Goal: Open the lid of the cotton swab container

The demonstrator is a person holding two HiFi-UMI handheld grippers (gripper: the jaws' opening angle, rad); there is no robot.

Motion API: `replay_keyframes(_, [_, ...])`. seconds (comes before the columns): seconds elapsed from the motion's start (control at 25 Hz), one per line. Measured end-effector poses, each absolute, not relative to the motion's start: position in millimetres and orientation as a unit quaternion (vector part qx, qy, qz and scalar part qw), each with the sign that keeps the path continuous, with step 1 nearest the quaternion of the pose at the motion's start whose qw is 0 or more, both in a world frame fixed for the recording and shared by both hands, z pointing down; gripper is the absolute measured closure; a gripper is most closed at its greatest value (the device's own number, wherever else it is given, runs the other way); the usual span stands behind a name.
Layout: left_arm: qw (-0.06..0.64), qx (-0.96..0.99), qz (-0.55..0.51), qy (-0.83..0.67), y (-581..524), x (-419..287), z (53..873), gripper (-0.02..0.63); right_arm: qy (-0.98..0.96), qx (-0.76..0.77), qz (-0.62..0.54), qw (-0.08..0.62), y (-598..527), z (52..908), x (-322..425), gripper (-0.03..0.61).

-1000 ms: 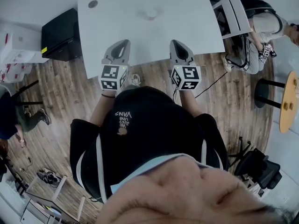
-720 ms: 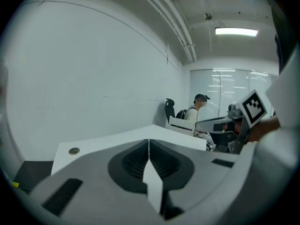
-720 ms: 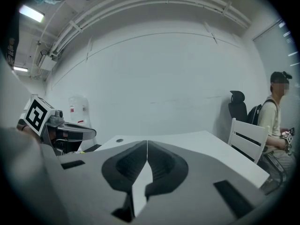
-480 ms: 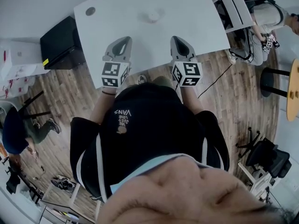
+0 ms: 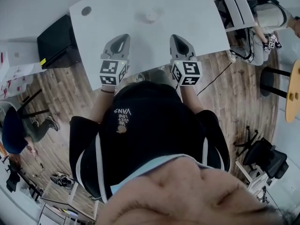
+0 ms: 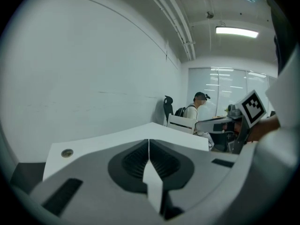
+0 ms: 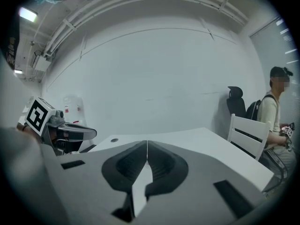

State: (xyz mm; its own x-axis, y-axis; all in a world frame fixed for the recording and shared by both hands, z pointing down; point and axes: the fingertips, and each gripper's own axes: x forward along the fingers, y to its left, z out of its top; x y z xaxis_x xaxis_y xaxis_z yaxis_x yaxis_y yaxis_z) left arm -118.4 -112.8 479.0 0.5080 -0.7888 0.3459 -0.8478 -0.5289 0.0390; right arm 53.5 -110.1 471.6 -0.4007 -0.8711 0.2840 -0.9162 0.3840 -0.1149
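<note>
The cotton swab container (image 5: 151,16) shows in the head view only as a small, round, pale shape with a soft outline. It sits on the far half of the white table (image 5: 197,22), well ahead of both grippers and roughly midway between them. Its lid and material are too blurred to make out.

The table is a smooth, matte rectangle with a round grey grommet (image 5: 86,11) near its far left corner.

The left gripper (image 5: 124,36) hovers over the near edge of the table. Its grey plastic shell tapers to a point, and its jaws are clenched together on nothing. In the left gripper view its dark ribbed pads (image 6: 133,161) meet along a thin seam.

The right gripper (image 5: 174,36) is level with it and apart from it. It has the same tapered shape and is likewise closed and empty, its ribbed pads (image 7: 125,165) pressed flat against each other.

Each gripper carries a cube with black-and-white square markers (image 5: 112,71) at its rear.

A black boxy cabinet (image 5: 56,41) stands beside the left end of the table on the wood-plank floor (image 5: 234,93). A white slatted chair (image 5: 234,8) stands at the right end.
</note>
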Motion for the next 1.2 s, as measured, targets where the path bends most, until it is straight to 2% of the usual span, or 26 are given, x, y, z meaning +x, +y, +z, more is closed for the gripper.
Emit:
replay_keyframes(0.44, [0.099, 0.851, 0.133, -0.499, -153, -97, 478, 0.595, -0.849, 0.504, 0.124, 0.100, -156, 474, 67, 0.565])
replay_keyframes(1.04, [0.044, 0.867, 0.112, -0.484, -197, -76, 477, 0.595, -0.861, 0.479, 0.121, 0.116, -192, 480, 72, 0.565])
replay_keyframes(1.2, [0.053, 0.869, 0.118, -0.478, -205, -71, 488, 0.595, -0.861, 0.479, 0.122, 0.118, -194, 481, 74, 0.566])
